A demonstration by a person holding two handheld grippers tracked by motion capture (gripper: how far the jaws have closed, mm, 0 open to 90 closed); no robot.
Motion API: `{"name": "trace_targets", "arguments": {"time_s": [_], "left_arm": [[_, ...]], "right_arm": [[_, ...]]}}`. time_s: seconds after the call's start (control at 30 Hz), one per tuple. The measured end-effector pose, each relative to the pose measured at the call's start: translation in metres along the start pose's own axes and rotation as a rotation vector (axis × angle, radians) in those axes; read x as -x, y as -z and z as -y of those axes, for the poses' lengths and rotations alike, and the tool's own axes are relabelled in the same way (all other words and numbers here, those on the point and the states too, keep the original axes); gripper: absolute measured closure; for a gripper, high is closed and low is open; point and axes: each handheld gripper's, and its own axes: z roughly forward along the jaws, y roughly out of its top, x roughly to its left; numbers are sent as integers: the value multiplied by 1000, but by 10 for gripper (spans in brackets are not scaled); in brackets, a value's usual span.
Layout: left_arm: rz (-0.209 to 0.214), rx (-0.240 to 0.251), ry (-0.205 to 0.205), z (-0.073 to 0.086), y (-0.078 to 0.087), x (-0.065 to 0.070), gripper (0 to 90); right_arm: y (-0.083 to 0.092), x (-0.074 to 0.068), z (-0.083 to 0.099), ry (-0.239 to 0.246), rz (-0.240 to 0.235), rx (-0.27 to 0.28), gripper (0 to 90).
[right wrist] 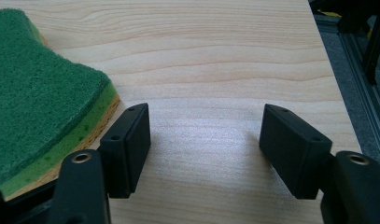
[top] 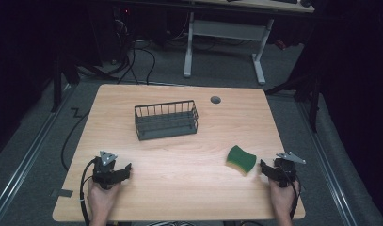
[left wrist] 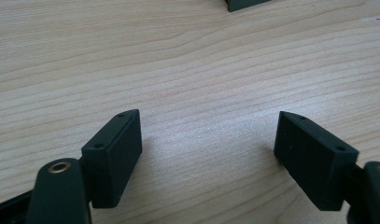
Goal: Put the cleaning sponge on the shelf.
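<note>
A green-topped sponge with a yellow underside (top: 241, 159) lies flat on the wooden table (top: 179, 150), right of centre near the front. A dark wire basket (top: 166, 119) stands empty toward the middle back. My right gripper (top: 269, 170) rests low at the front right, just right of the sponge; in the right gripper view its jaws stand open over bare wood (right wrist: 206, 135), with the sponge (right wrist: 38, 102) just outside the left jaw. My left gripper (top: 119, 173) sits at the front left, open over bare table (left wrist: 208, 140).
A small grey grommet (top: 215, 100) is set into the table near the back edge. Beyond the table are a white desk frame (top: 224, 42) and cables on a grey floor. The table's right edge runs close to my right gripper.
</note>
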Motion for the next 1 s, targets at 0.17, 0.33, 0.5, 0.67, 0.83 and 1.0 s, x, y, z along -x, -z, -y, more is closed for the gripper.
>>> {"name": "trace_targets", "arguments": {"time_s": [0.17,0.33,0.5,0.67,0.83,1.0], "left_arm": [[0,0,0,0,0,0,237],[-1,-1,1,0,0,0,236],[-1,-1,1,0,0,0,237],[0,-1,0,0,0,0,238],[-4,1,2,0,0,0,254],[-8,6,7,0,1,-1,283]], "right_arm": [[0,0,0,0,-1,-1,334],[0,0,0,0,-1,-1,333],[0,-1,0,4,-4,-1,335],[0,-1,0,17,-14,-8,295],[0,-1,0,24,-24,-12,277],[2,-2,2,22,-29,1,373]]}}
